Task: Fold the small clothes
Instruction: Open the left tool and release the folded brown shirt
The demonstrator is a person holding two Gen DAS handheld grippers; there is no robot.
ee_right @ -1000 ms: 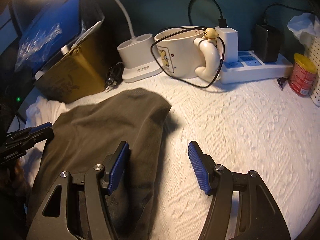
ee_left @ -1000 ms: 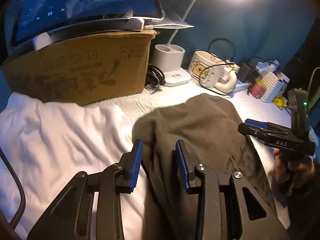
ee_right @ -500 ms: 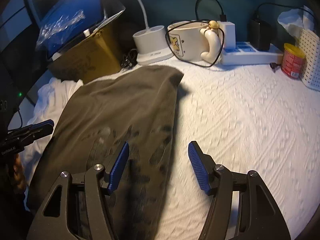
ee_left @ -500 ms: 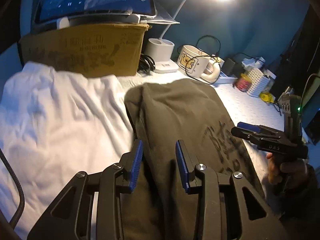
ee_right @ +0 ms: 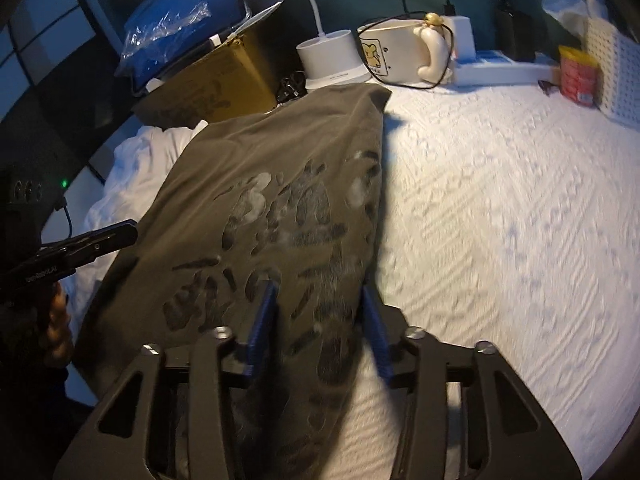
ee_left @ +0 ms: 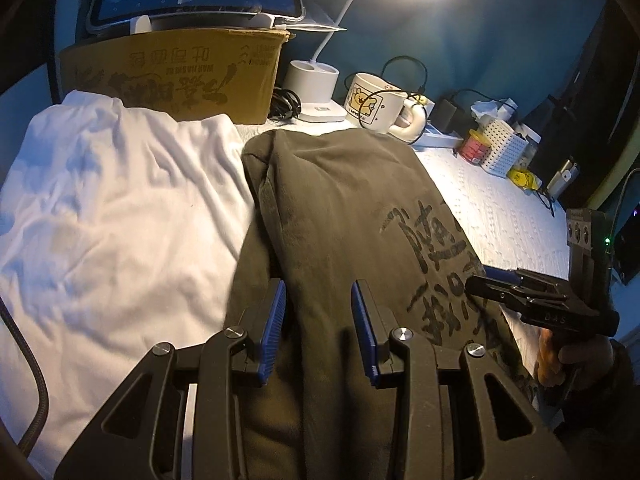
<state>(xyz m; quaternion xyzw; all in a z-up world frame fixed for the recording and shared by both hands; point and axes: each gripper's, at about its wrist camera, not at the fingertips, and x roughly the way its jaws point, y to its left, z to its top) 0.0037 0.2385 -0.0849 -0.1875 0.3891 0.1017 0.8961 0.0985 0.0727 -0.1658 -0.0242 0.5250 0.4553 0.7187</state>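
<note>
Our right gripper [ee_right: 318, 322] is closing its jaws around the right edge of the dark olive printed T-shirt [ee_right: 280, 208], where a second ago they stood wide. Our left gripper [ee_left: 318, 326] stays partly closed with a ridge of the shirt's left side between its jaws. The shirt lies on the white textured tabletop [ee_right: 500, 220], beside a white cotton garment [ee_left: 120, 208]. With both edges gathered, we judge a lengthwise fold comes next.

Right claw [ee_right: 318, 324] closing (left [ee_left: 318, 326] parted)
</note>
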